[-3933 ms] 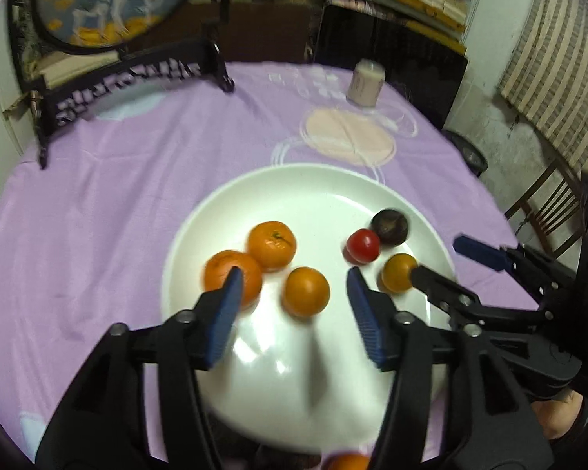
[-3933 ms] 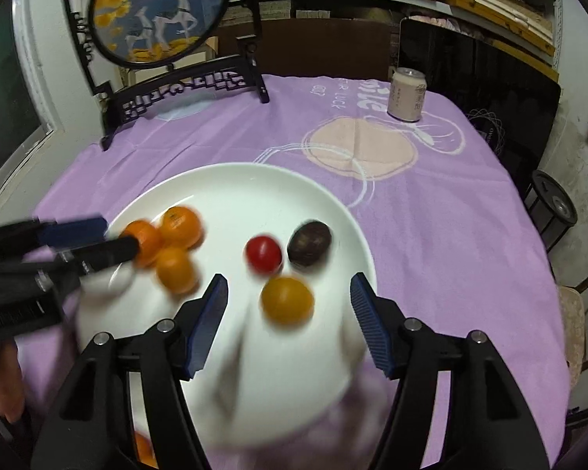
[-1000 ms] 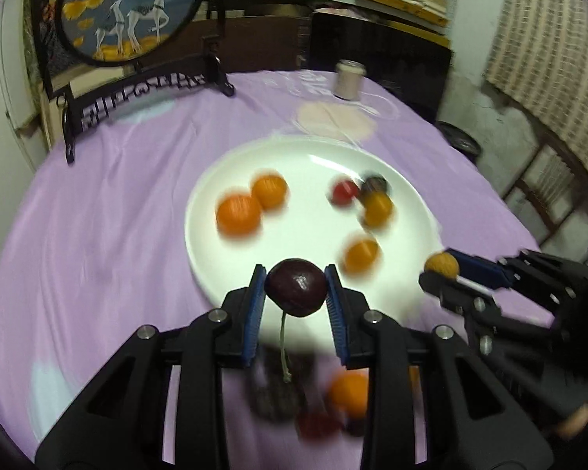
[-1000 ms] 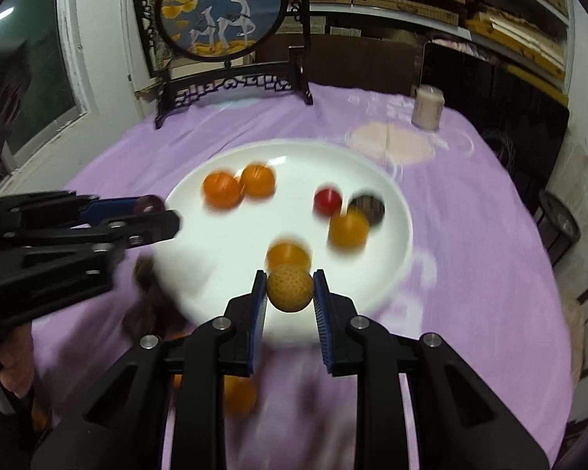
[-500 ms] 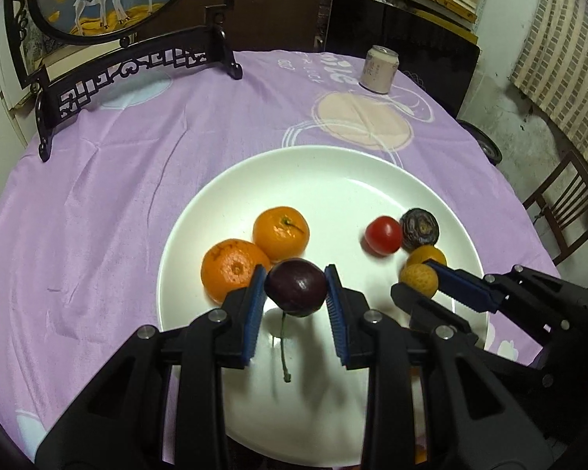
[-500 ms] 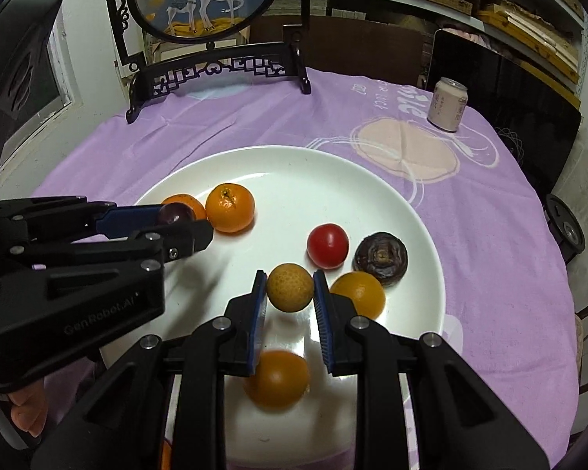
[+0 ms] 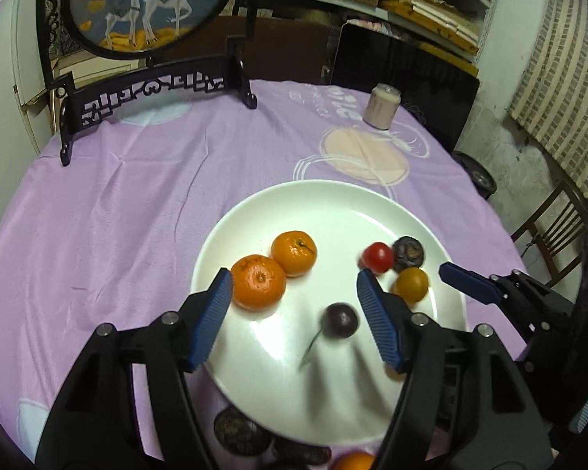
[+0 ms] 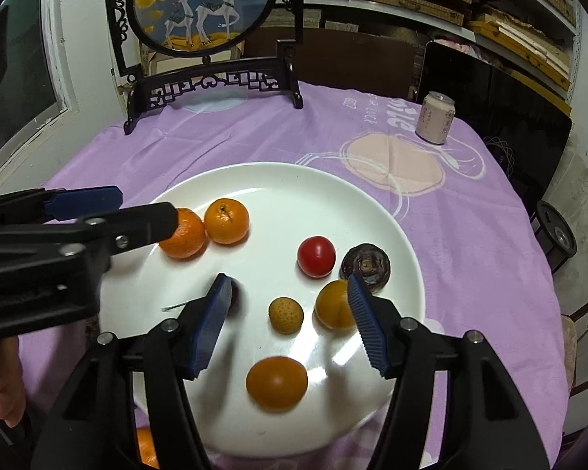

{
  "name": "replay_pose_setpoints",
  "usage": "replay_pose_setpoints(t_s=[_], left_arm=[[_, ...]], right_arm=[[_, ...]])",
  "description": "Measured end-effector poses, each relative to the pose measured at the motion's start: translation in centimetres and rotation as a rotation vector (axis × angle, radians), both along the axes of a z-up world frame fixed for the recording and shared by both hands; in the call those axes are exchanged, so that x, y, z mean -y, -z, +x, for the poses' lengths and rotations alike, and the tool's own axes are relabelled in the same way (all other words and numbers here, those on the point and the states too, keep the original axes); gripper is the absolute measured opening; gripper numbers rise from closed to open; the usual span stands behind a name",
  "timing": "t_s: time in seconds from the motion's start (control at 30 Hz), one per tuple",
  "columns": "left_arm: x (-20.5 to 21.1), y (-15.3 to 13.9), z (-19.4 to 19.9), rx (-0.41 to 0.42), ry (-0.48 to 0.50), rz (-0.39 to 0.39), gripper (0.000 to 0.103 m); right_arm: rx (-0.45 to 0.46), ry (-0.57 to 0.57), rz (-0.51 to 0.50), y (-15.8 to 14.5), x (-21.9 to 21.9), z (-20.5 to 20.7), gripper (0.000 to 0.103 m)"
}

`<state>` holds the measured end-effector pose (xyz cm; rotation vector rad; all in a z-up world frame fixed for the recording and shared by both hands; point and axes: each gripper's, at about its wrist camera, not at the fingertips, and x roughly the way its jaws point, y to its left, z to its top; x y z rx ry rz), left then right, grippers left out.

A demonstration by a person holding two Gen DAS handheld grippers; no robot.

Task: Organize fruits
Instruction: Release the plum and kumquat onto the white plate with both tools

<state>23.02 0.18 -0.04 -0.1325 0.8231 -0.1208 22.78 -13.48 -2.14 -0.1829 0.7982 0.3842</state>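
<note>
Purple tablecloth (image 8: 470,235) is spread under the white plate (image 8: 278,180), where a dark plum (image 7: 340,320) and a small yellow fruit (image 8: 285,315) are seen released between the just-opened jaws of the left gripper (image 7: 294,313) and right gripper (image 8: 290,319), with more fruit left behind both, off the plate's near rim.

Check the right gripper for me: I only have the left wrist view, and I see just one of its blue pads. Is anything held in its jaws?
Observer: Nothing is gripped. The jaws of the right gripper have just been opening. A small pitted yellow fruit lies on the white round plate between them, clear of both pads.
Operator: Is anything else on the plate that my view hides?
Observer: Yes, a smooth round orange-yellow fruit sits on the near part of the plate, just in front of the pitted one.
</note>
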Motion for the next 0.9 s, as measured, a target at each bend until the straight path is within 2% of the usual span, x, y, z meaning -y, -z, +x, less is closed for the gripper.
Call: replay_pose_setpoints(t_s=[0.27,0.43,0.47,0.57,0.9], left_arm=[[-0.8,-0.4,-7.4,0.029,0.035,-0.027,0.068],[-2.0,0.7,-13.1,0.044,0.027,-0.002,0.071],[-2.2,1.0,-13.8,0.045,0.027,0.003,0.071],[-2.3,2.3,-16.1,0.026,0.029,0.020,0.072],[-1.8,6.0,-18.0,-0.067,0.060,0.019,0.073]], right_arm=[[-0.001,-0.019,0.005,-0.7,0.6,-4.8,0.063],[0.002,-0.039,0.023,-0.6,1.5,-9.8,0.066],[0.004,-0.044,0.026,-0.5,1.6,-10.6,0.069],[-0.010,-0.054,0.040,0.3,2.2,-13.5,0.069],[-0.089,-0.066,0.029,3.2,2.4,-16.9,0.069]])
